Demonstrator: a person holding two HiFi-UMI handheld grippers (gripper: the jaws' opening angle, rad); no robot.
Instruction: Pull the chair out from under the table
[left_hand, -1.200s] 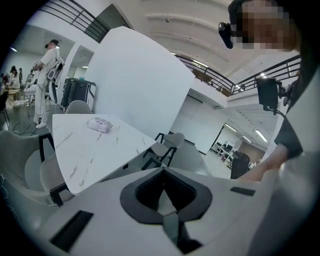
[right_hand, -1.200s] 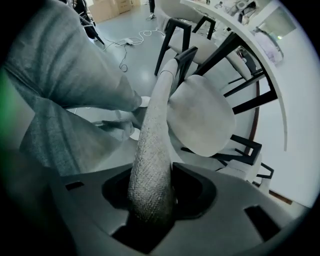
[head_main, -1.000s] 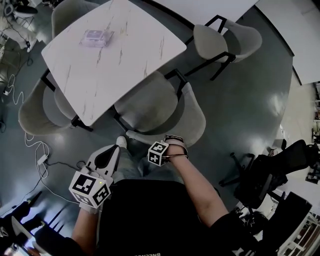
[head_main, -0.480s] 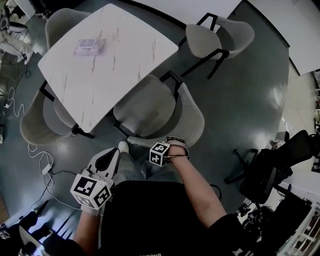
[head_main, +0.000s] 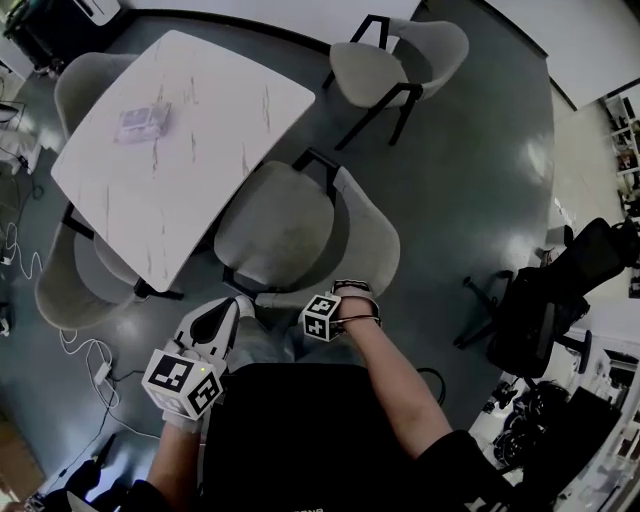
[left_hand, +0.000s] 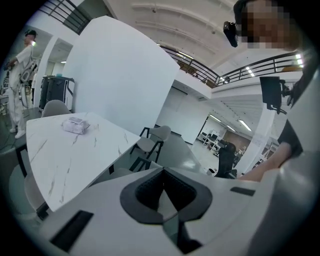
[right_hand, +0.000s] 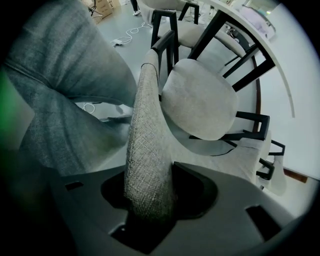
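Note:
The grey upholstered chair (head_main: 285, 230) stands at the near corner of the white marble table (head_main: 210, 110), its seat almost wholly out from under the top. My right gripper (head_main: 345, 293) points steeply down onto the rim of the chair's curved backrest (head_main: 372, 250). In the right gripper view the woven backrest edge (right_hand: 147, 130) runs between the jaws of the right gripper (right_hand: 150, 192), which are opening while the fabric still fills them. My left gripper (head_main: 238, 305) hangs beside the chair's near leg, shut on nothing; the left gripper (left_hand: 164, 192) shows its fingers together.
Three more grey chairs stand around the table: one at the far right (head_main: 395, 60), one at the left (head_main: 75, 285), one behind (head_main: 85, 85). A wrapped packet (head_main: 140, 122) lies on the table. A black office chair (head_main: 545, 310) stands right. Cables (head_main: 85, 350) trail on the floor.
The chair has slid away from the table toward me with my right gripper on its backrest; more of the seat shows clear of the tabletop. My left gripper stayed shut and shifted slightly.

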